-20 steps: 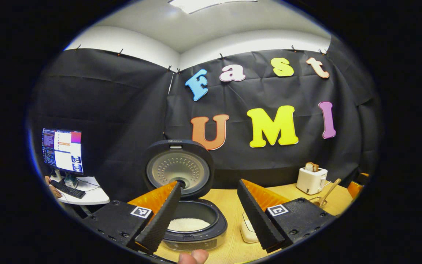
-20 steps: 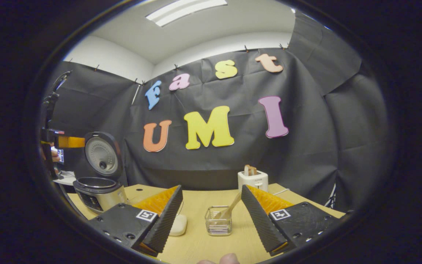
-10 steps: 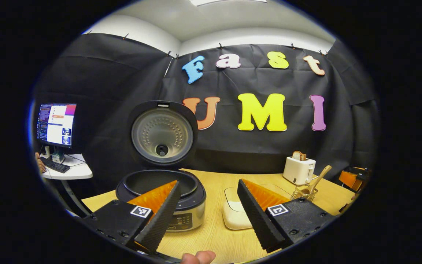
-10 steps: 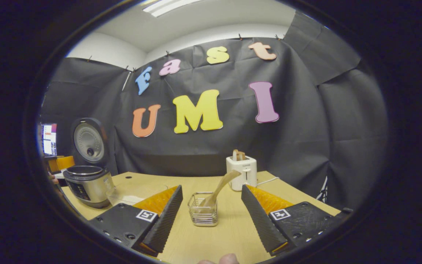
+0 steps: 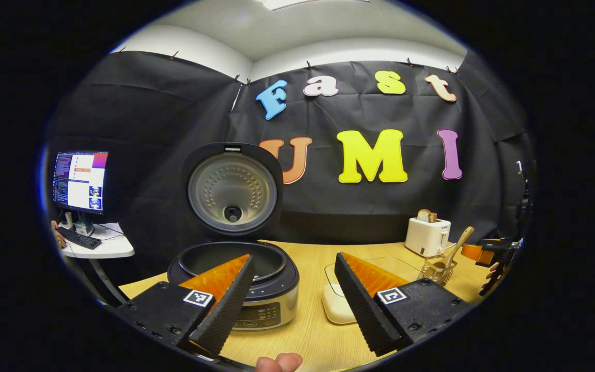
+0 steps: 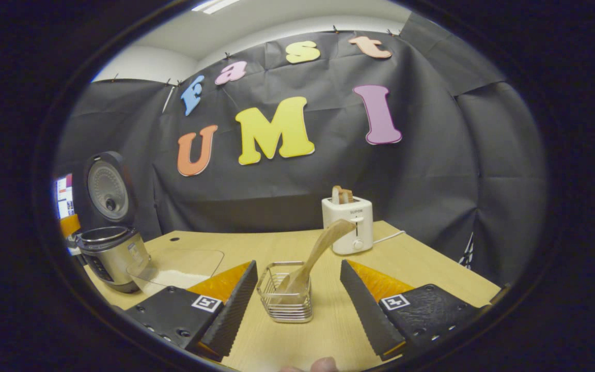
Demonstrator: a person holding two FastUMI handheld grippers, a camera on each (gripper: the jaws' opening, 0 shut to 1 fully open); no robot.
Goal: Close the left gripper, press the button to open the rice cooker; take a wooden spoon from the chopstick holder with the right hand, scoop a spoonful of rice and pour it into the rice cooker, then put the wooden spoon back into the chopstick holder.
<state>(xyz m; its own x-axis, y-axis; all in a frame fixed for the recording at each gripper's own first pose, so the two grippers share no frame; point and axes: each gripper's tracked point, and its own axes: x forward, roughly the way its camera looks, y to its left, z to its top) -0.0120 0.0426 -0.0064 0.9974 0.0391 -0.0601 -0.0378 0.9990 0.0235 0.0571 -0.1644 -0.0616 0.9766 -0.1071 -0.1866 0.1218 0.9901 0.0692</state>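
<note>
The rice cooker (image 5: 256,289) stands open in front of my left gripper (image 5: 293,257), its round lid (image 5: 233,188) upright behind the dark pot. That gripper is open and holds nothing. A wire chopstick holder (image 6: 285,302) sits on the table just ahead of my right gripper (image 6: 297,263), in line with the gap between its fingers. The wooden spoon (image 6: 321,248) leans in the holder, handle up to the right. My right gripper is open and touches nothing. A clear box of rice (image 6: 176,268) lies between the rice cooker (image 6: 111,253) and the holder.
A white toaster (image 6: 349,230) with bread stands behind the holder, its cord running right. A side desk with a monitor (image 5: 79,181) and keyboard is at the far left. In the left gripper view the holder (image 5: 436,269) and toaster (image 5: 426,235) sit at the right.
My left gripper has drawn back and levelled off from over the cooker pot. My right gripper has moved nearer to the chopstick holder, which now looks larger between its fingers. Both stay open.
</note>
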